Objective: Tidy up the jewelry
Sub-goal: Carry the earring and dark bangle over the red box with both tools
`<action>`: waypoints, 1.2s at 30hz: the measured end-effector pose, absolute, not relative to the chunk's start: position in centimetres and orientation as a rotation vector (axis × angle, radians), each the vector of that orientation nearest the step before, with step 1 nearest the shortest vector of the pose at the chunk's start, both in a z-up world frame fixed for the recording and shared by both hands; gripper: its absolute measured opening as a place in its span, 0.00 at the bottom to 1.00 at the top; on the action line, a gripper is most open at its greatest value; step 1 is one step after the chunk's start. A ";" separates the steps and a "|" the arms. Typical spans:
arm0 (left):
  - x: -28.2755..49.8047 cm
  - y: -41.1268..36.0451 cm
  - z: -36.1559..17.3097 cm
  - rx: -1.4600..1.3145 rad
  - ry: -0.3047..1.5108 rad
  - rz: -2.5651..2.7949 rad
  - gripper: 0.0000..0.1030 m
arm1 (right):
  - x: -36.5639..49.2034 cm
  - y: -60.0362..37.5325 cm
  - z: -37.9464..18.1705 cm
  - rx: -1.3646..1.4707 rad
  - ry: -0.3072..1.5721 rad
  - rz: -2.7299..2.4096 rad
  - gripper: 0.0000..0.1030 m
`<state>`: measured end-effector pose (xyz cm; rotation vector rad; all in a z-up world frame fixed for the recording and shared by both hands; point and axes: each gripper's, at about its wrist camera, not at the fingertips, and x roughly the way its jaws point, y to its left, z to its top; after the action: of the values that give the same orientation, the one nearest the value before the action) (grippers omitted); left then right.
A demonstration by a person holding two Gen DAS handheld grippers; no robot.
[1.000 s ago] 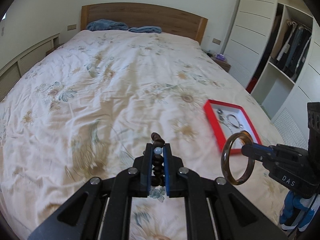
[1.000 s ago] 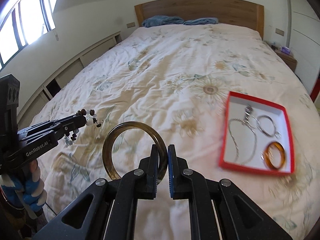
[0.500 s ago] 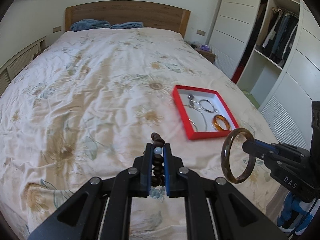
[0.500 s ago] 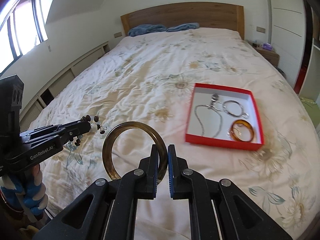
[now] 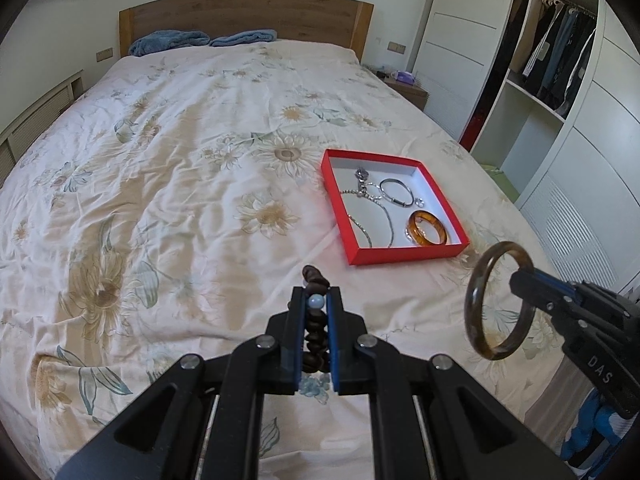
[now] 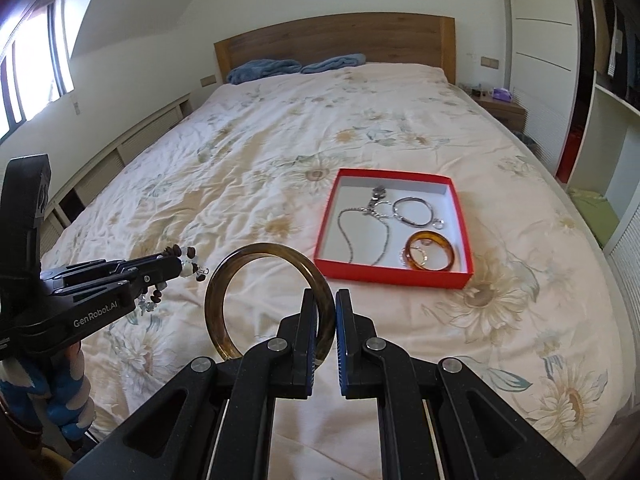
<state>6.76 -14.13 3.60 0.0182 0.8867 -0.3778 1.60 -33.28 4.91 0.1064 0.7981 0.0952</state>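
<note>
Currently left gripper (image 5: 316,300) clamps bead bracelet (image 5: 316,320), right gripper (image 6: 323,308) pinches brown bangle (image 6: 264,300) by its rim; thin grip could slip short of red box (image 6: 392,270), frame centre.

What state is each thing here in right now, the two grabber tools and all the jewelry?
left gripper: fingers shut on the beaded bracelet, held above the bed
right gripper: fingers shut on the dark bangle, upright, in the air
red box: open, no lid, resting on the bed
amber bangle: lying flat in the box
silver bangle: lying flat in the box
silver chain: lying loose in the box
</note>
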 end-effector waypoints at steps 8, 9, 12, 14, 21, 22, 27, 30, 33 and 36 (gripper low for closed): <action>8.1 -15.9 2.4 0.032 0.913 -0.385 0.09 | 2.4 -34.8 4.3 0.093 0.794 0.080 0.09; 8.2 -16.1 2.3 0.034 0.915 -0.387 0.09 | 2.7 -35.0 4.2 0.095 0.796 0.079 0.09; 8.8 -16.6 2.0 0.037 0.925 -0.392 0.09 | 3.4 -35.5 3.8 0.099 0.802 0.078 0.09; 9.2 -17.0 1.7 0.036 0.933 -0.393 0.09 | 3.8 -35.7 3.5 0.103 0.807 0.078 0.09; 10.5 -17.8 0.2 0.047 0.964 -0.396 0.09 | 5.5 -36.4 2.0 0.124 0.834 0.084 0.09; 10.6 -17.8 0.1 0.047 0.967 -0.396 0.09 | 5.7 -36.5 1.8 0.128 0.837 0.084 0.09; 11.8 -18.2 -0.6 0.047 0.982 -0.396 0.09 | 6.9 -37.0 1.0 0.142 0.853 0.086 0.09; 12.5 -18.6 -0.6 0.051 0.979 -0.404 0.09 | 7.7 -37.5 0.6 0.150 0.859 0.084 0.09; 13.6 -19.4 -0.3 0.048 0.968 -0.423 0.09 | 8.6 -38.4 0.3 0.153 0.863 0.070 0.09; 14.8 -20.3 0.2 0.049 0.951 -0.444 0.09 | 9.8 -39.7 0.2 0.151 0.861 0.042 0.09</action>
<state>14.85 -20.32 0.20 0.0490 0.9508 -0.4440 9.77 -39.67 0.18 0.1511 0.8613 0.0419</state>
